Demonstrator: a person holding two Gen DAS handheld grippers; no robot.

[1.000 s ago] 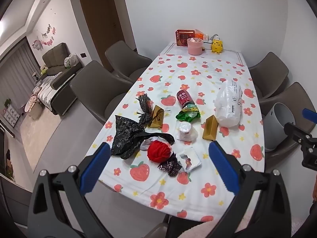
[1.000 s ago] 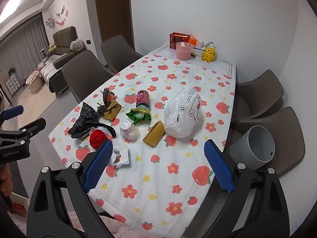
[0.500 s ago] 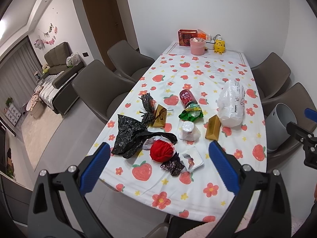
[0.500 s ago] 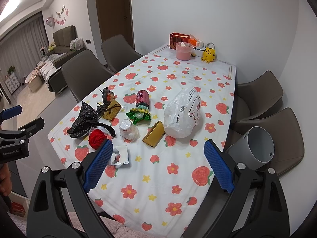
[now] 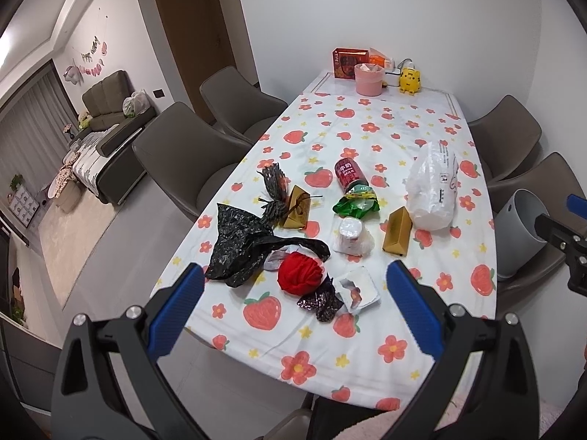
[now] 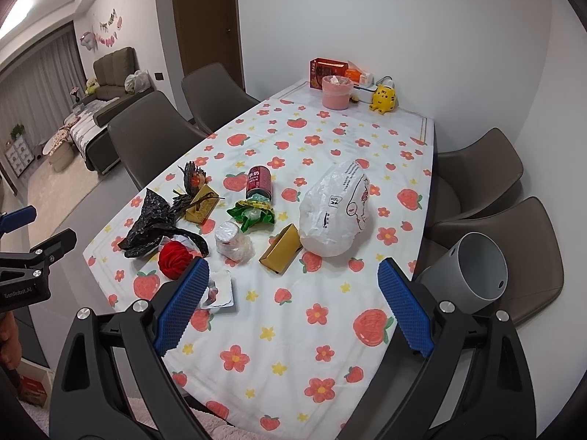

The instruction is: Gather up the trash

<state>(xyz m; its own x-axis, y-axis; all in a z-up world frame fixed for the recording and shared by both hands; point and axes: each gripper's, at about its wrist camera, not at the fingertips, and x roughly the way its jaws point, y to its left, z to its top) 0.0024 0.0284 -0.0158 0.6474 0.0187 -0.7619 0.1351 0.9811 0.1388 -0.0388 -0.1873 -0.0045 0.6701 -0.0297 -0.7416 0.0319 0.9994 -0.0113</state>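
Trash lies on the strawberry tablecloth [image 5: 370, 135]: a black plastic bag [image 5: 238, 245], a red ball [image 5: 299, 273], a white tray [image 5: 357, 289], a red can [image 5: 348, 174], a green wrapper [image 5: 356, 205], gold boxes [image 5: 398, 233] and a white plastic bag [image 5: 433, 190]. A grey bin [image 6: 473, 271] rests tilted on a chair at the right. My left gripper [image 5: 293, 304] hangs open above the near table edge. My right gripper [image 6: 291, 304] is open too, over the cloth, nothing between its fingers.
Grey chairs [image 5: 187, 157] line both sides of the table. A pink tub [image 5: 368, 79], a red box [image 5: 348, 62] and a yellow toy [image 5: 410, 80] stand at the far end by the wall. A sofa [image 5: 110, 110] sits in the room to the left.
Both grippers have shifted slightly, with the table sitting a little lower in the views. Both stay open; nothing on the table has moved.
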